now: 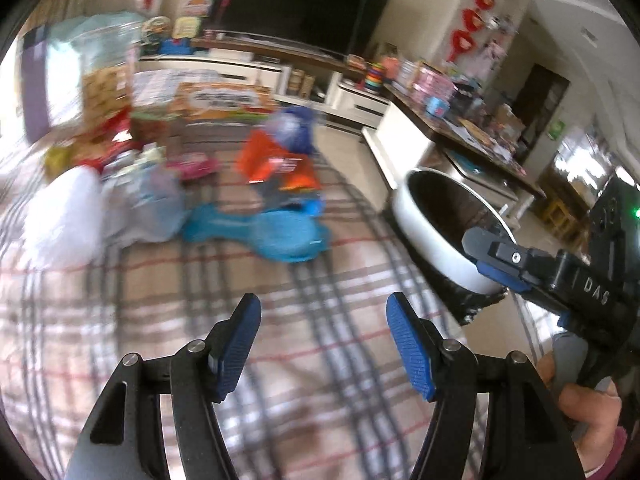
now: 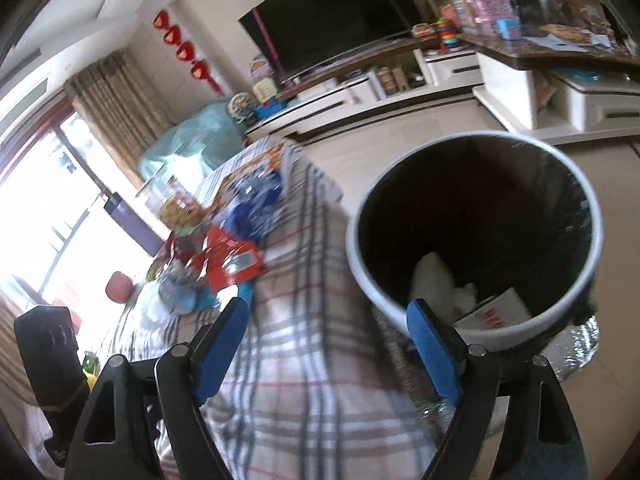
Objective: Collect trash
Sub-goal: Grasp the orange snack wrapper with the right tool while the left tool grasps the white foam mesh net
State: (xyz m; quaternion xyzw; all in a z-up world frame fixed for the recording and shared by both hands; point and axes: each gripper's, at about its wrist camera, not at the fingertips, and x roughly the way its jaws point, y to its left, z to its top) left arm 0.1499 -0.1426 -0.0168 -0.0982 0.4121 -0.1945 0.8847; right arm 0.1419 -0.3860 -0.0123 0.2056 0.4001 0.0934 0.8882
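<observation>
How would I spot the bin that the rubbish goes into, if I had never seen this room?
Find the big table with the checked cloth, facing the dark television. Right beside the table's edge, on the pale floor, stands the bin, round and white-walled with a black liner. Unlike the colourful wrappers on the cloth, it is a deep open container, with white paper already lying inside.

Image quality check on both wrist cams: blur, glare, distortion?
Left wrist: trash pile on the plaid cloth smeared by motion blur, fingers sharp, straight lines bowed by fisheye. Right wrist: window at left blown out, wrappers blurred, bin rim fairly crisp, its inside dark.
</observation>
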